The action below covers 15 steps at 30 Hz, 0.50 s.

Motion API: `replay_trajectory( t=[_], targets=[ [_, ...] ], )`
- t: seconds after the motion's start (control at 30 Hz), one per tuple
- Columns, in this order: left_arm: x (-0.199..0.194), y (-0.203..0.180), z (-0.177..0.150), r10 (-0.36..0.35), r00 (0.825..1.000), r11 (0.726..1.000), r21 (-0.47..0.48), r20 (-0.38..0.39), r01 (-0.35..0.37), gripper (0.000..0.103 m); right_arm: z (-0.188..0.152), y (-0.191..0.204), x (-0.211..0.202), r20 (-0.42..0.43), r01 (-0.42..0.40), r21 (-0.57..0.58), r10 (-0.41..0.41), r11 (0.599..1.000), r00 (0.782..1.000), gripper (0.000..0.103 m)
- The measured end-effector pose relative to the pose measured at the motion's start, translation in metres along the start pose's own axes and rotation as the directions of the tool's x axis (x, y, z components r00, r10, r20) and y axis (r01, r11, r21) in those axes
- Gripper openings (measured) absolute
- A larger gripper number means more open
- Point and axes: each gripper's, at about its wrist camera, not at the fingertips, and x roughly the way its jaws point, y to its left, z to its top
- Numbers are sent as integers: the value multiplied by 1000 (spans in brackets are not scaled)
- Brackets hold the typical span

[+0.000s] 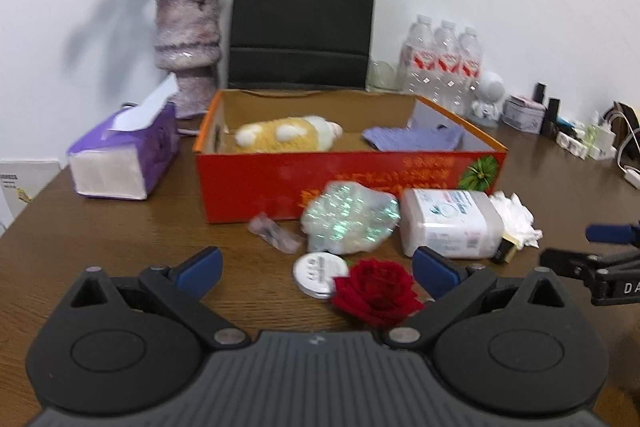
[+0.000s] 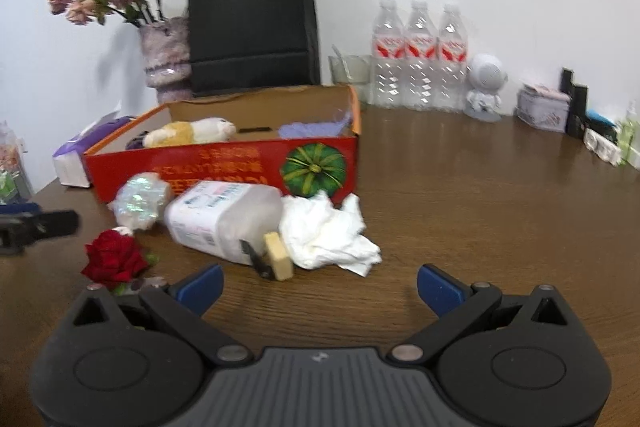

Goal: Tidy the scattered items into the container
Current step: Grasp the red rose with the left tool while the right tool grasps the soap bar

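Both of your grippers hang empty with their jaws spread wide — the left gripper (image 1: 316,269) low over the near clutter, the right gripper (image 2: 320,285) over bare table (image 2: 460,195) just short of the crumpled tissue (image 2: 328,233). The red box (image 1: 348,179) sits behind the clutter, open at the top, already holding a yellow plush toy (image 1: 288,137) at its left and a purple cloth (image 1: 414,139) at its right.

Judging by where your left jaws sit, the red rose (image 1: 376,291) and the round tin (image 1: 318,273) touching it are the nearest picks. Take one at a time: come down so the fingers straddle only the bloom, and close gently — petals crush. The tin lies flat, so you will likely need its rim, not its face.

For the right side, the tissue is the easy grab; pinch the raised middle of the wad. The white plastic bottle (image 2: 224,219) is the awkward one. It lies on its side, its long axis running from the box wall toward you and to your right, the clear cap end nearest, against a small yellow block (image 2: 278,255). Close across its short width, not along its length. The shiny wrapped bundle (image 2: 140,201) sits between bottle and rose, close to the box front.
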Motion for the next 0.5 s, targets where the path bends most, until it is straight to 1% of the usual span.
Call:
replay_trajectory(
  t=[0.17,0.23,0.3,0.33,0.37,0.4,0.43,0.47,0.5],
  targets=[
    [9,-12,-1,-17,1000,1000,25,-13,17,103,4,12,6,17,-15,-49,15,999,1000,100],
    [14,-14,-1,-18,1000,999,26,-22,19,103,7,15,10,16,-19,-63,20,998,1000,95],
    [19,-15,-3,-19,999,1000,24,-32,20,103,9,18,14,21,-28,-78,30,997,999,92],
    [21,-16,-4,-19,999,999,25,-36,20,103,9,20,16,25,-34,-88,37,996,999,82],
    [24,-17,-5,-19,999,999,26,-42,20,101,9,23,17,27,-44,-103,47,994,999,75],
    [28,-17,-6,-23,998,999,27,-52,24,88,10,26,20,26,-60,-122,63,991,998,59],
    [31,-17,-7,-32,997,999,24,-66,34,75,9,29,22,19,-77,-139,80,987,997,42],
    [34,-16,-7,-46,996,999,19,-81,48,51,9,32,26,1,-88,-156,89,984,996,32],
    [34,-15,-8,-62,995,998,16,-83,63,39,8,34,30,-10,-85,-171,84,982,996,19]
  ],
)
